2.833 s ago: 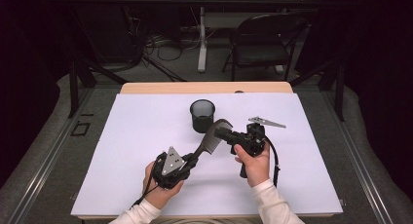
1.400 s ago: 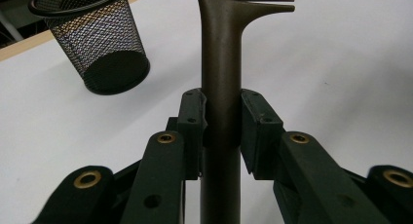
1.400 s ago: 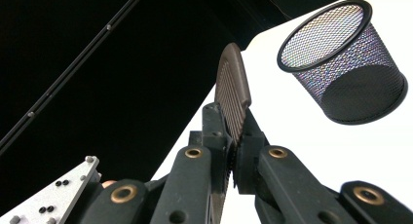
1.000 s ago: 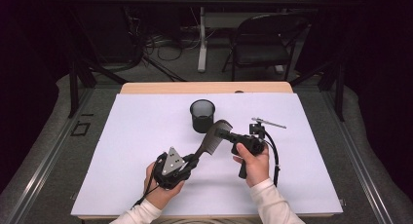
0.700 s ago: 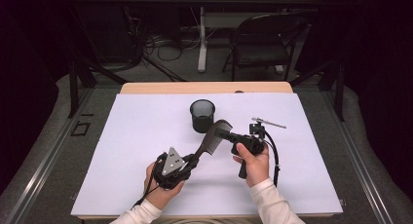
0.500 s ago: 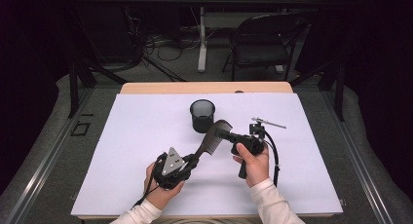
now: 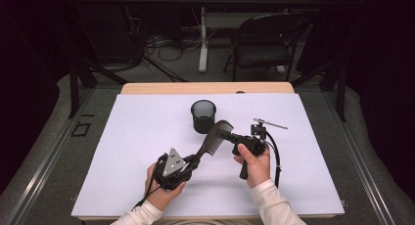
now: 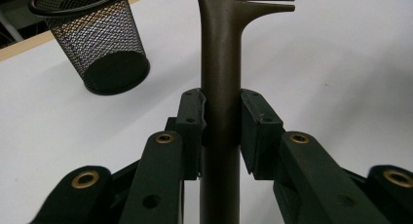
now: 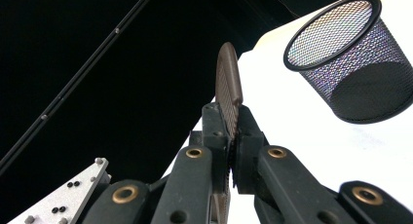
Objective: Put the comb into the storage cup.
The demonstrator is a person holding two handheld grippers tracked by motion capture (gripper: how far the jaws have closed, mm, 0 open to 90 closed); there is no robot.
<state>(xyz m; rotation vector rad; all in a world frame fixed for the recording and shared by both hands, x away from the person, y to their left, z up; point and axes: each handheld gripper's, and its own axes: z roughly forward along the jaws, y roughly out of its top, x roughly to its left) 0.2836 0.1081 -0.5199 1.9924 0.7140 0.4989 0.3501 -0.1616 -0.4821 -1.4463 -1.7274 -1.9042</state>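
A dark brown comb (image 7: 214,139) is held above the white table cover (image 7: 127,137) between both grippers. My left gripper (image 7: 195,160) is shut on the comb's handle (image 8: 220,87), its pads pressing both sides. My right gripper (image 7: 230,135) is shut on the toothed head (image 9: 229,87) of the comb, which stands edge-on between its jaws. A black mesh cup (image 7: 203,116) stands upright just behind the comb; the mesh cup (image 8: 92,44) appears at upper left in the left gripper view, and the mesh cup (image 9: 348,58) at upper right in the right gripper view.
The wooden table edge (image 7: 205,88) runs along the back of the cover. Beyond it stand a folding chair (image 7: 264,44) and a table leg (image 7: 202,39) among floor cables. Bare white cover spreads to the left and right of the hands.
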